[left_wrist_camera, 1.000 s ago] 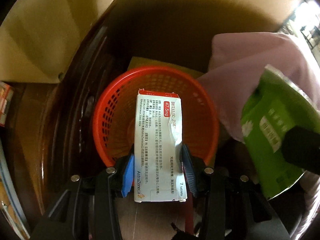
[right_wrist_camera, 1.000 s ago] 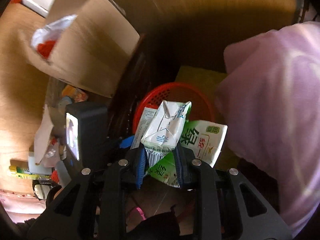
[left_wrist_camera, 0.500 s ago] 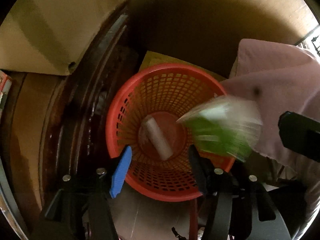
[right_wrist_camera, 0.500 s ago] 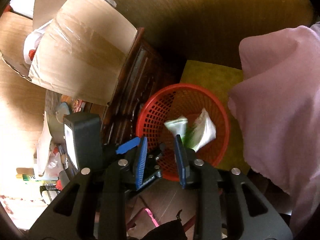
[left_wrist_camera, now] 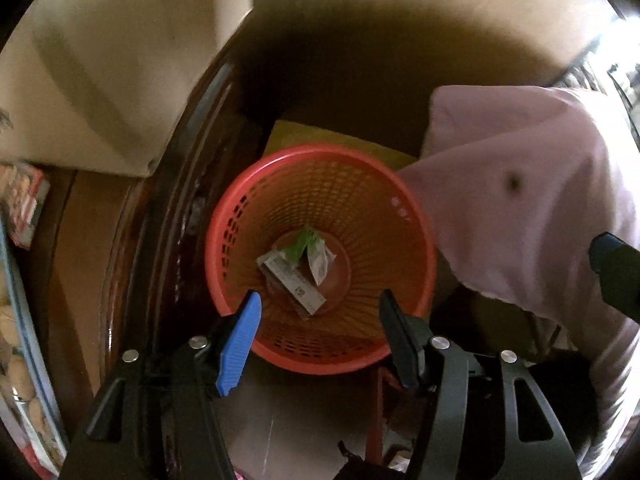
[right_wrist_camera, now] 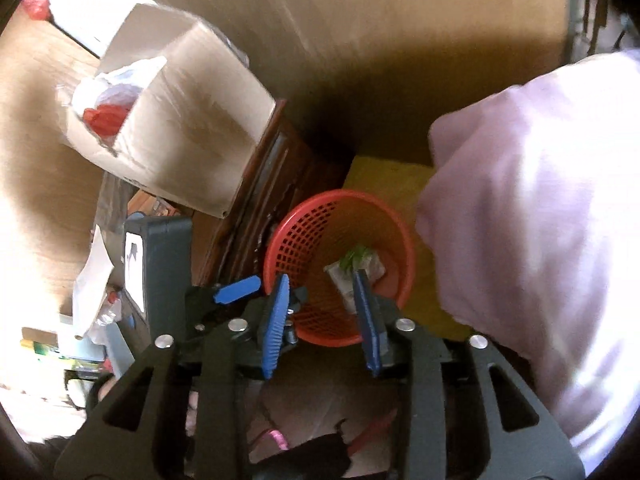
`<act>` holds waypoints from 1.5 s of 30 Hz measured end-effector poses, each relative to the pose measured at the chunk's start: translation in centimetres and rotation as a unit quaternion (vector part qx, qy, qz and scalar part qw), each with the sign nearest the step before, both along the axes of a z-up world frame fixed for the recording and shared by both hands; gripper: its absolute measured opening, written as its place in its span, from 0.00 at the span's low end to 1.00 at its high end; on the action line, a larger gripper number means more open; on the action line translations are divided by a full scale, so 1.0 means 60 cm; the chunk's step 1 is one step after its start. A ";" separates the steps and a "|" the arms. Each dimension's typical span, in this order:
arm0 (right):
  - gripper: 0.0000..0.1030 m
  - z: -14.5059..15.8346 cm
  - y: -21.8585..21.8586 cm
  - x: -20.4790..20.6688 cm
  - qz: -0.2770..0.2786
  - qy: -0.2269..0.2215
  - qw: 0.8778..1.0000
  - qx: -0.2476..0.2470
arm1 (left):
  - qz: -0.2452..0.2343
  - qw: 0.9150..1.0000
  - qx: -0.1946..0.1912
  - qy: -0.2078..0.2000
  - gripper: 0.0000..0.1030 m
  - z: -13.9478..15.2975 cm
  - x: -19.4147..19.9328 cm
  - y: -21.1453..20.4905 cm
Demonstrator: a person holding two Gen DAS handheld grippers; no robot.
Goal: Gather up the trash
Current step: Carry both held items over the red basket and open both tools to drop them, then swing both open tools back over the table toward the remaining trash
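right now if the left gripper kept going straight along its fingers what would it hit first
Probably the red basket: the left gripper, open and empty, points into its mouth, so likely the medicine box lying on the bottom. Depth is hard to judge.

Dim, vignetted fisheye (right-edge glare)

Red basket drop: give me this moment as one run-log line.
left gripper: open, empty | right gripper: jaws opening, empty | medicine box and green carton: in red basket | step: release done
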State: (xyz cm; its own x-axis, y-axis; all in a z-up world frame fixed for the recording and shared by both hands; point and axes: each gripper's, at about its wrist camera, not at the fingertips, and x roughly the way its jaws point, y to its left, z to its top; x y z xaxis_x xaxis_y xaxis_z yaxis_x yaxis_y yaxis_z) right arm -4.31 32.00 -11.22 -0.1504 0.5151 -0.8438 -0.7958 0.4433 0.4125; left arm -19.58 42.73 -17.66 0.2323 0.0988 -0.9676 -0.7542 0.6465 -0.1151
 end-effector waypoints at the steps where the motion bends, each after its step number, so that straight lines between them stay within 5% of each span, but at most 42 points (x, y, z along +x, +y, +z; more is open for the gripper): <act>1: 0.37 0.008 -0.012 0.000 -0.003 -0.012 1.000 0.003 | -0.006 1.000 0.004 -0.006 0.59 0.012 0.007 -0.007; 7: 0.49 0.069 -0.121 0.021 -0.053 -0.064 0.996 0.040 | -0.046 0.998 0.035 -0.037 0.66 0.087 0.039 -0.068; 19: 0.53 0.132 -0.366 0.089 -0.197 -0.113 0.971 0.071 | -0.150 0.983 0.061 -0.083 0.72 0.179 0.147 -0.234; 34: 0.59 0.131 -0.664 0.165 -0.391 -0.145 0.906 0.069 | -0.276 0.952 0.049 -0.123 0.77 0.213 0.289 -0.439; 45: 0.64 0.120 -0.832 0.196 -0.509 -0.171 0.842 0.040 | -0.330 0.935 0.036 -0.129 0.81 0.219 0.354 -0.542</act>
